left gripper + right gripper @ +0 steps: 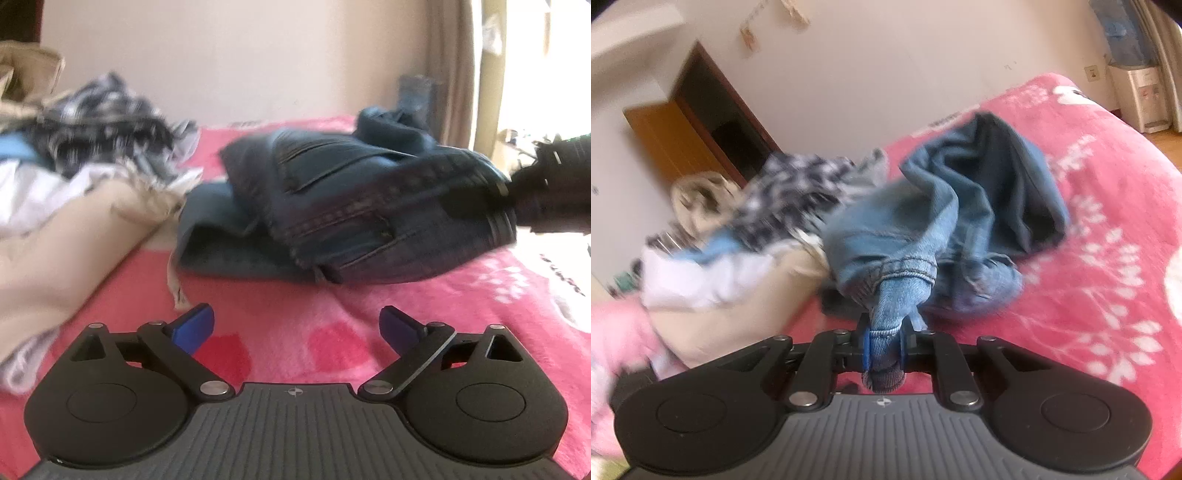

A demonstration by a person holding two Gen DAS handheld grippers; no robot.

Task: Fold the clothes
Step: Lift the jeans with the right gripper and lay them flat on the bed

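A pair of blue jeans [362,206] lies bunched on the pink blanket [280,314]. My left gripper [297,325] hovers over the blanket in front of the jeans, jaws wide apart, nothing between the blue pads. In the left wrist view the right gripper [517,192] comes in from the right edge, dark and blurred, at the jeans' waistband. In the right wrist view my right gripper [883,349] is shut on a bunched fold of the jeans [923,236], and the denim stretches up and away from its pads.
A heap of other clothes [85,177], beige, white and black-and-white patterned, lies left of the jeans. A pale wall stands behind the bed. A wooden door [676,144] shows at the far left, a water dispenser [1141,96] at the far right beyond the blanket's [1108,221] edge.
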